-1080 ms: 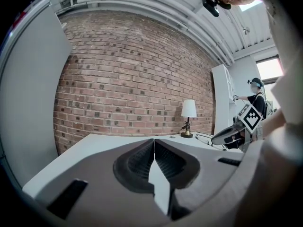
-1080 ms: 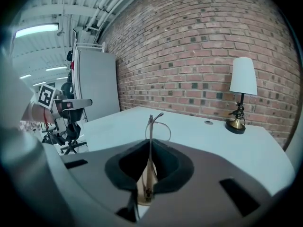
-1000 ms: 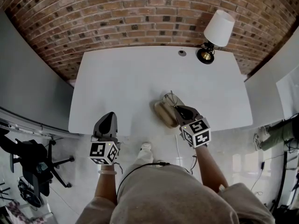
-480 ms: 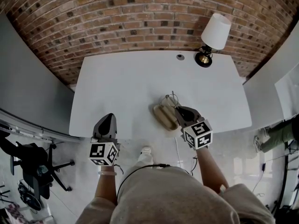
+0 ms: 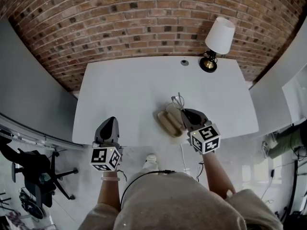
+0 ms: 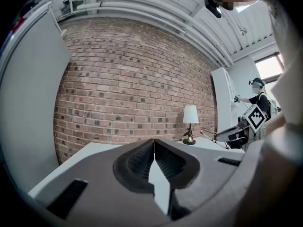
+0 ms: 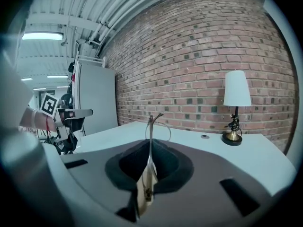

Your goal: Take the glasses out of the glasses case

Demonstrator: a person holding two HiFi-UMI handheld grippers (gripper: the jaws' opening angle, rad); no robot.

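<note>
Thin wire-framed glasses [image 7: 150, 126] — pinched in the right gripper [image 7: 149, 148], open tan case [image 5: 168, 121] at its left; removal judged under way, clear lift-away required.

Office-like workroom; brick wall [image 5: 144, 18], white table [image 5: 129, 95], lamp [image 5: 218, 40], swivel chair [image 5: 33, 169], ceiling pipes [image 6: 142, 8]

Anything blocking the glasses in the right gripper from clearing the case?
Nothing visible does. The right gripper is shut on the glasses; the case lies open on the table, and nothing covers the glasses.
</note>
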